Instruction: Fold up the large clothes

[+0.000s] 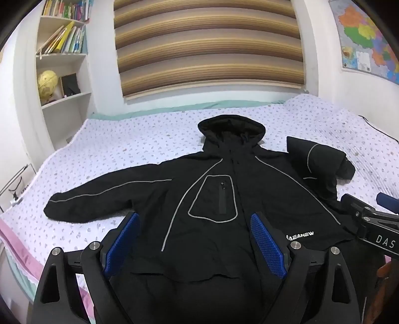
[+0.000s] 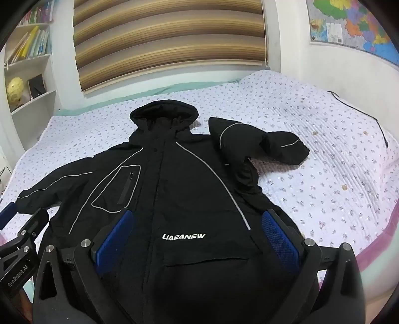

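A black hooded jacket [image 1: 224, 179] [image 2: 179, 179] with grey piping lies face up on the bed, hood toward the window. One sleeve [image 1: 99, 197] stretches out flat to the left. The other sleeve [image 2: 264, 139] is bent and bunched beside the hood. My left gripper [image 1: 194, 226] hovers open above the jacket's lower left front, nothing between its blue pads [image 1: 124, 244]. My right gripper [image 2: 199, 224] hangs open over the white logo [image 2: 184, 236], also holding nothing. Each gripper shows at the edge of the other's view.
The bed [image 1: 139, 139] has a white flowered quilt with a pink edge [image 2: 374, 246]. A black cable [image 2: 369, 117] lies at its far right. A bookshelf [image 1: 62, 62] stands at the left, a striped blind [image 1: 209, 44] behind, a wall map [image 2: 349, 22] at the right.
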`<action>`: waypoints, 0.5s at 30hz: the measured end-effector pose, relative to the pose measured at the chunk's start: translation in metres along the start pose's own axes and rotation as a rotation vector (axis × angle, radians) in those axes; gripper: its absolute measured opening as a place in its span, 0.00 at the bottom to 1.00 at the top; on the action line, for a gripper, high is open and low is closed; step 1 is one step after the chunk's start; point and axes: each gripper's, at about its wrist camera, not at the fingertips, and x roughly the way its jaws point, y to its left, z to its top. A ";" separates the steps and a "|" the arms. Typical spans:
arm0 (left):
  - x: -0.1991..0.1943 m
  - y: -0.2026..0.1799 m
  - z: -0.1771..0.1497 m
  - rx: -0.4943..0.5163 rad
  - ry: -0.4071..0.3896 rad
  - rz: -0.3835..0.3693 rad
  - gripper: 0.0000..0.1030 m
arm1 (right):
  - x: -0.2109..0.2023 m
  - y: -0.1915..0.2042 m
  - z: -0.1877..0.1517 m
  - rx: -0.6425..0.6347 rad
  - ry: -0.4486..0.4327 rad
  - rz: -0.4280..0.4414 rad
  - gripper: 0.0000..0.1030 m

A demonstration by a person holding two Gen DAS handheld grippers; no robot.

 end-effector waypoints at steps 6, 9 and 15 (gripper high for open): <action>0.006 0.002 0.000 -0.007 0.025 -0.014 0.88 | 0.004 0.001 -0.006 0.016 0.023 0.004 1.00; 0.009 0.002 -0.001 -0.012 0.034 -0.019 0.88 | 0.010 0.000 -0.005 0.011 0.031 0.013 1.00; 0.011 0.006 -0.002 -0.015 0.045 -0.026 0.88 | 0.011 0.002 -0.005 0.029 0.058 0.033 1.00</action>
